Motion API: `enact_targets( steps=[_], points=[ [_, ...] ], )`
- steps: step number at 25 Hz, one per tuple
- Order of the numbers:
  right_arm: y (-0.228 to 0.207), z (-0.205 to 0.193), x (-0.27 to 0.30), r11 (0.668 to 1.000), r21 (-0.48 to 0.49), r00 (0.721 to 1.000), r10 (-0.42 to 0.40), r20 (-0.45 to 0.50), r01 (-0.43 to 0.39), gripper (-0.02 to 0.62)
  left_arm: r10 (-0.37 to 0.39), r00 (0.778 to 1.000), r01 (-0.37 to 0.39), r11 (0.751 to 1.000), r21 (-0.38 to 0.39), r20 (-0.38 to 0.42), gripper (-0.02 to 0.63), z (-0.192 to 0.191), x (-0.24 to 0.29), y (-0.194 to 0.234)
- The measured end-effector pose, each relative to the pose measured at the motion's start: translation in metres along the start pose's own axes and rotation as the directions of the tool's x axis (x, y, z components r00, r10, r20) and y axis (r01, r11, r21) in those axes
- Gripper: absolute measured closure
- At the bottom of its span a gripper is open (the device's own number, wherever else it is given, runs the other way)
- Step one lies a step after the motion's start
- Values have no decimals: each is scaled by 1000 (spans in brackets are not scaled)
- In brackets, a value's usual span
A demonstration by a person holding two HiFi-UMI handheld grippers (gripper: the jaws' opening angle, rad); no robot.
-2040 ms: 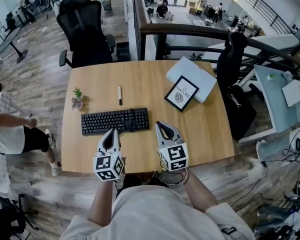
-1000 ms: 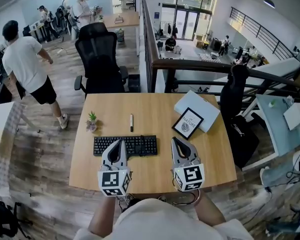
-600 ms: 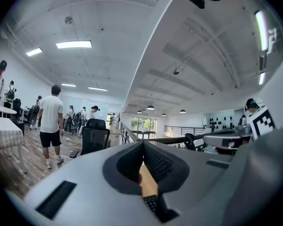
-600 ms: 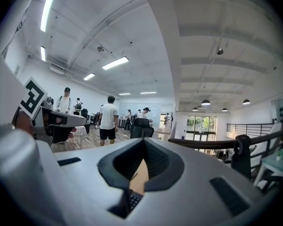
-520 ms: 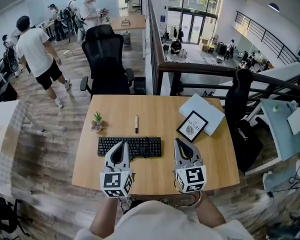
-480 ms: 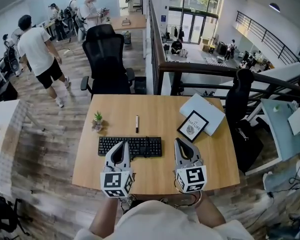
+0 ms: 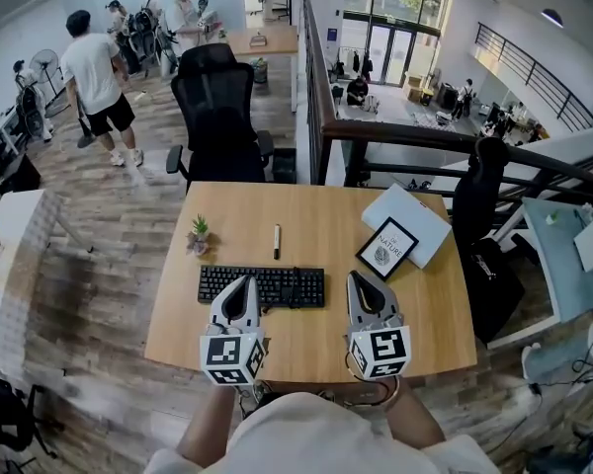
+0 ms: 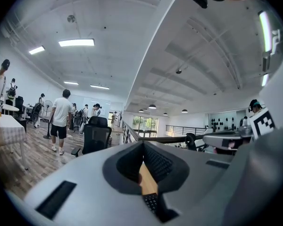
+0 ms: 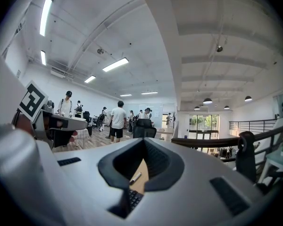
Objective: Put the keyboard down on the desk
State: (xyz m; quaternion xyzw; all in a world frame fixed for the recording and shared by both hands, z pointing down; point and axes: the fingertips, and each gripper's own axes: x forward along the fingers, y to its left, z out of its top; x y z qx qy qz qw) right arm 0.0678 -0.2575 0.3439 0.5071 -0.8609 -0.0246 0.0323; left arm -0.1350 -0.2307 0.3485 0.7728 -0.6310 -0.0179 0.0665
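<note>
Keyboard [image 7: 287,286] lies on the desk [image 7: 316,215]; left hand-held gripper [image 7: 241,284] and right hand-held gripper [image 7: 360,280] hover near it, jaws together, empty.

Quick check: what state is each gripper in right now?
Left gripper: closed, holding nothing.
Right gripper: closed, holding nothing.

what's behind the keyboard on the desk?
Pen straight behind it, small plant back-left, framed print and white box back-right. Left gripper covers part of the keyboard's near edge.
</note>
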Motion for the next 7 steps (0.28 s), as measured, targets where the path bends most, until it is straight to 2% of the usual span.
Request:
enact_targets(
  steps=[7],
  points=[
    [6, 0, 2, 1000, 6, 1000, 19, 2, -19, 592, -3, 1000, 3, 1000, 3, -1, 595, -1, 0, -2]
  ],
)
